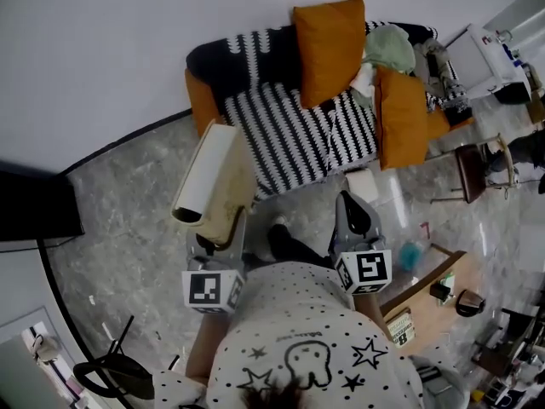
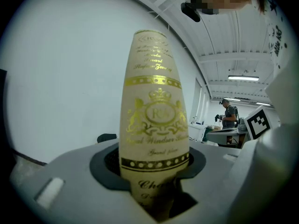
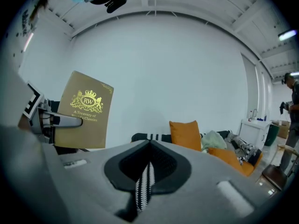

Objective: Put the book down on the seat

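Closest to you, your left gripper (image 1: pixel 215 233) is clamped on the lower end of the book (image 1: pixel 213 181). In the left gripper view its cream, gold-printed spine stands up from between the jaws and fills the middle of the picture. From the head view the book stands upright, leaning slightly, with its page block facing the camera. It is in the air over the grey stone floor (image 1: pixel 128 220) and not on the seat.

Your right gripper (image 1: pixel 351 207) is level with the left and well apart from it. Its jaws are drawn together to a thin slit with nothing between them; the stripes showing through that slit belong to the sofa beyond.

Past both grippers is the black-and-white striped seat (image 1: pixel 285 139). The near front part of it is bare. An orange cushion (image 1: pixel 328 49) leans at the back, a second orange cushion (image 1: pixel 400 118) sits at the right end, and a pale green cloth (image 1: pixel 390 45) is bunched between them. Behind it all is the white wall.

This looks like the carry step: you have the book in hand and have not yet set it down. The next move calls for bringing the left gripper forward until the book is over the bare striped patch. Then lower it, tip it so a cover lies flat on the fabric, and only then let the jaws go. Keep it short of the cushions so it lands level and does not prop against one.
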Action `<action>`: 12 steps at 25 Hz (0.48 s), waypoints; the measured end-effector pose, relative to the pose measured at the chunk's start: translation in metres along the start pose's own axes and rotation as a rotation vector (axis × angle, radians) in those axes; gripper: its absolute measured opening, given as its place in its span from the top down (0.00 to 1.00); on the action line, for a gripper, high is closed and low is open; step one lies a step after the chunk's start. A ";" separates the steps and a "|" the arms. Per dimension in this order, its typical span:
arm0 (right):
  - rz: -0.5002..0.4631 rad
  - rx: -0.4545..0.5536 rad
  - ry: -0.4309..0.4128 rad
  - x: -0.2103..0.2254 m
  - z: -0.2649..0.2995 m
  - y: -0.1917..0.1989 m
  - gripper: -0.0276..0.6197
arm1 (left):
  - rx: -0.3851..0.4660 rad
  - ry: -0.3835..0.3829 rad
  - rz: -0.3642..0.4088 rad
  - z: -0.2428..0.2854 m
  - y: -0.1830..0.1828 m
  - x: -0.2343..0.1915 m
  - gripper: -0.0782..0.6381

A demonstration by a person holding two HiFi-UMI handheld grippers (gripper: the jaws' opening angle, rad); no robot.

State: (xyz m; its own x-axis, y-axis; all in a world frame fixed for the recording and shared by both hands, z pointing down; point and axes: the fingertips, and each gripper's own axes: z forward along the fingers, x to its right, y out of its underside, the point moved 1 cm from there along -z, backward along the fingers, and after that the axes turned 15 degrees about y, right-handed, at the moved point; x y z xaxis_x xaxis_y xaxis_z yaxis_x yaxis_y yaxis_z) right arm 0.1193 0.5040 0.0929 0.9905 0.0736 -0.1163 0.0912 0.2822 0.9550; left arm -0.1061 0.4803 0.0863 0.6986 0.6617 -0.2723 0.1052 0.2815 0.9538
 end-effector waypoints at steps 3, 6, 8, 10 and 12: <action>0.001 0.002 -0.016 0.011 0.011 -0.001 0.97 | 0.003 -0.017 -0.001 0.011 0.002 0.003 0.58; 0.000 0.002 -0.031 0.020 0.019 0.000 0.97 | 0.006 -0.031 0.002 0.021 0.002 0.005 0.58; 0.001 0.002 -0.040 0.027 0.024 0.001 0.97 | 0.004 -0.040 0.008 0.027 0.001 0.007 0.58; 0.004 0.003 -0.046 0.034 0.027 0.002 0.97 | 0.003 -0.048 0.010 0.033 0.002 0.010 0.58; 0.008 0.003 -0.052 0.040 0.030 0.003 0.97 | 0.002 -0.055 0.009 0.038 0.003 0.012 0.58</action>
State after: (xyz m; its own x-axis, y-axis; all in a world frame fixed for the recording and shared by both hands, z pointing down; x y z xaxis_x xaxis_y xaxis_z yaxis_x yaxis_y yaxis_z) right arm 0.1628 0.4792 0.0996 0.9952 0.0264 -0.0940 0.0830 0.2791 0.9567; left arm -0.0706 0.4625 0.0910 0.7376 0.6246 -0.2567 0.1006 0.2743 0.9564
